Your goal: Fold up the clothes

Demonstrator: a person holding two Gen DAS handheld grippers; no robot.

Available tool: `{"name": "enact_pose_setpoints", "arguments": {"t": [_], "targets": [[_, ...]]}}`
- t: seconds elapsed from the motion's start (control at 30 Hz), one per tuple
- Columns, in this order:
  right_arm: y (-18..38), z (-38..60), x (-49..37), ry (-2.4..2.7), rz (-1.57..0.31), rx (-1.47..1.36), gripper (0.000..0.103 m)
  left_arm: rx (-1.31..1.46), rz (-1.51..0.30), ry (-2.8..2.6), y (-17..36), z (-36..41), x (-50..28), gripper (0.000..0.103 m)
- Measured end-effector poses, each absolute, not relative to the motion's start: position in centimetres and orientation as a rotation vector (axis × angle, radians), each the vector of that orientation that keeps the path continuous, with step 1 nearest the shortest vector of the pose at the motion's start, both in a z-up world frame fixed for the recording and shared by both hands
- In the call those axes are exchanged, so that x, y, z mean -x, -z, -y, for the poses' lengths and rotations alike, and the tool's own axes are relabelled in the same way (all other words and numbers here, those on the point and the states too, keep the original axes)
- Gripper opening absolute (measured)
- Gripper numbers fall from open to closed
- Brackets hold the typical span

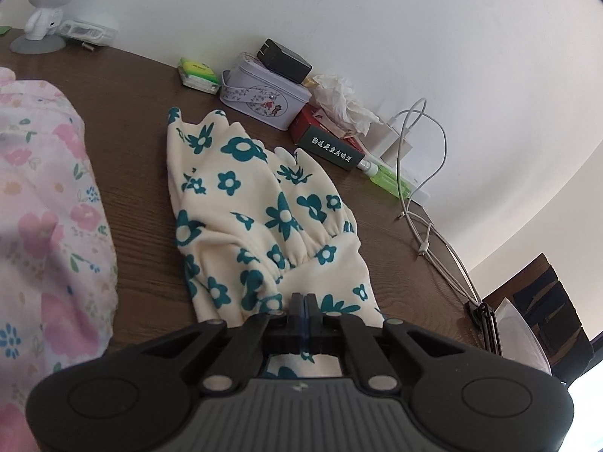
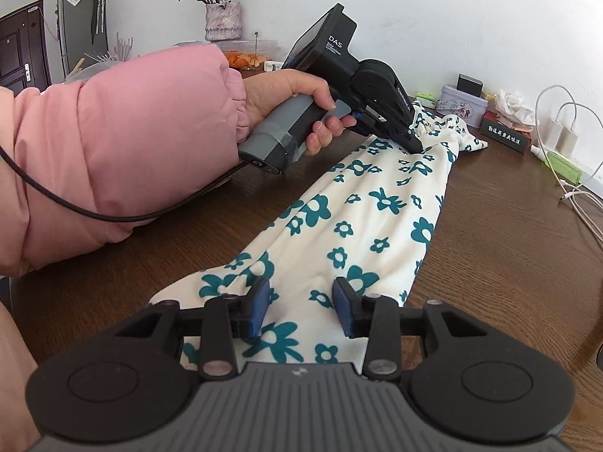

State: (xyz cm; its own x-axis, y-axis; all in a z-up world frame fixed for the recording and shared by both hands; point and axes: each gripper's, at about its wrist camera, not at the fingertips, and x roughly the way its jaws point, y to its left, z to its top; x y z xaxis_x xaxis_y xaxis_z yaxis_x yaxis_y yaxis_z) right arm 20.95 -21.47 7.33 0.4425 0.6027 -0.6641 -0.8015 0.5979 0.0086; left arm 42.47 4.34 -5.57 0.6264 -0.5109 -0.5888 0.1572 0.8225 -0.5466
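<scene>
A cream garment with teal flowers [image 1: 245, 196] lies stretched along the brown table; it also shows in the right wrist view [image 2: 377, 218]. My left gripper [image 1: 304, 301] is shut on the gathered waist of the garment, and it shows from outside in the right wrist view [image 2: 412, 145], pinching the cloth near its far end. My right gripper [image 2: 301, 301] is open, its blue pads [image 2: 260, 309] apart, just above the near end of the garment.
A pink floral garment [image 1: 45, 207] lies at the left. Along the wall stand a tin box [image 1: 264, 94], a red-green box [image 1: 331, 143], crumpled tissue [image 1: 343, 101], a charger with white cables [image 1: 426, 188] and a white figurine [image 1: 45, 7]. A pink-sleeved arm [image 2: 113, 150] crosses the table.
</scene>
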Motion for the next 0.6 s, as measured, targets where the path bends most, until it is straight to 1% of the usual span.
{"name": "enact_pose_setpoints", "arguments": {"t": [0.07, 0.1, 0.13, 0.17, 0.2, 0.23, 0.27, 0.3, 0.33, 0.37, 0.4, 0.43, 0.47, 0.5, 0.57, 0.6], "targets": [[-7.5, 21.8, -20.5, -0.89, -0.677, 0.328, 0.042, 0.448, -0.81, 0.393, 5.1, -4.0, -42.4, 0.0], [-7.8, 22.1, -20.3, -0.894, -0.676, 0.312, 0.044, 0.432, -0.802, 0.389, 4.8, -3.7, -42.2, 0.003], [-8.2, 22.7, -20.1, -0.904, -0.673, 0.276, 0.045, 0.42, -0.786, 0.388, 4.2, -3.5, -41.8, 0.011], [-8.6, 23.3, -20.0, -0.914, -0.671, 0.24, 0.048, 0.409, -0.768, 0.388, 3.6, -3.3, -41.2, 0.026], [-9.0, 23.9, -19.7, -0.922, -0.664, 0.208, 0.052, 0.398, -0.744, 0.388, 2.8, -3.1, -40.4, 0.033], [-9.5, 24.5, -19.1, -0.924, -0.651, 0.186, 0.055, 0.382, -0.711, 0.399, 1.9, -2.9, -39.4, 0.041], [-9.8, 24.9, -18.5, -0.922, -0.638, 0.176, 0.059, 0.359, -0.682, 0.426, 1.0, -2.7, -38.3, 0.043], [-10.0, 25.4, -17.9, -0.916, -0.627, 0.171, 0.065, 0.332, -0.664, 0.452, 0.1, -2.5, -37.0, 0.047], [-10.1, 26.0, -17.3, -0.908, -0.617, 0.166, 0.069, 0.304, -0.648, 0.477, -0.8, -2.3, -35.8, 0.057], [-10.2, 26.6, -16.8, -0.901, -0.61, 0.159, 0.077, 0.268, -0.626, 0.495, -1.7, -2.0, -34.3, 0.07], [-10.2, 27.1, -16.4, -0.895, -0.608, 0.149, 0.083, 0.23, -0.602, 0.511, -2.5, -1.7, -32.8, 0.077], [-10.2, 27.7, -16.0, -0.889, -0.605, 0.14, 0.086, 0.188, -0.572, 0.526, -3.2, -1.6, -31.1, 0.089], [-10.2, 28.1, -15.5, -0.884, -0.603, 0.13, 0.092, 0.154, -0.546, 0.541, -3.7, -1.4, -29.2, 0.096], [-10.2, 28.5, -15.0, -0.879, -0.599, 0.118, 0.102, 0.121, -0.521, 0.555, -4.1, -1.3, -27.3, 0.098], [-10.2, 29.1, -14.2, -0.871, -0.584, 0.1, 0.103, 0.056, -0.471, 0.583, -4.9, -0.9, -23.6, 0.103], [-10.2, 29.4, -13.8, -0.867, -0.577, 0.091, 0.103, 0.037, -0.464, 0.585, -5.0, -0.8, -21.8, 0.103]]}}
